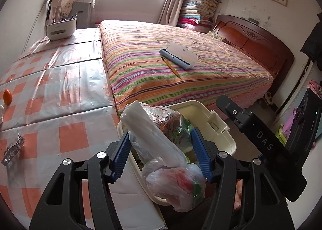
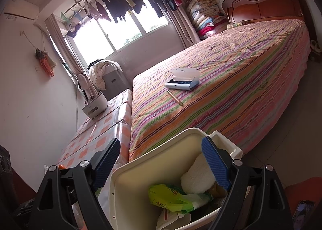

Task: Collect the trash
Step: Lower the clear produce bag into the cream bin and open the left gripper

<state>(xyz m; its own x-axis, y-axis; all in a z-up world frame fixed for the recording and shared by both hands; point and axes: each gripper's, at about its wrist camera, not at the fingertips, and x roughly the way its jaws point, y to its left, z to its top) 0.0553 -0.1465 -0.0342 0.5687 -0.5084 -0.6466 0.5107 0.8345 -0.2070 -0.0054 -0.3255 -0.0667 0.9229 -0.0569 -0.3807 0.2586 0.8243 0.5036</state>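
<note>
A striped bed [image 1: 181,63] bearing a pencil case [image 1: 179,57] and pencil [image 1: 171,67] is seen beyond the cream bin [image 1: 223,129], beside a checked table [image 1: 60,97] with an orange [image 1: 7,97] and foil blister [image 1: 13,148]. "DAS" is read on the right gripper [image 2: 163,161], whose jaws stand wide and empty over the bin. A crumpled translucent plastic bag [image 1: 159,145], red and green print inside, is clamped half-wide by the left gripper [image 1: 161,151] above the bin's rim.

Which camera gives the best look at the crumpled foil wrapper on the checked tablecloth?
The left wrist view: the foil wrapper lies in plain sight on the checked tablecloth, left of the claw. The right wrist view does not show it; the claw's own frame covers that near stretch of cloth.
</note>
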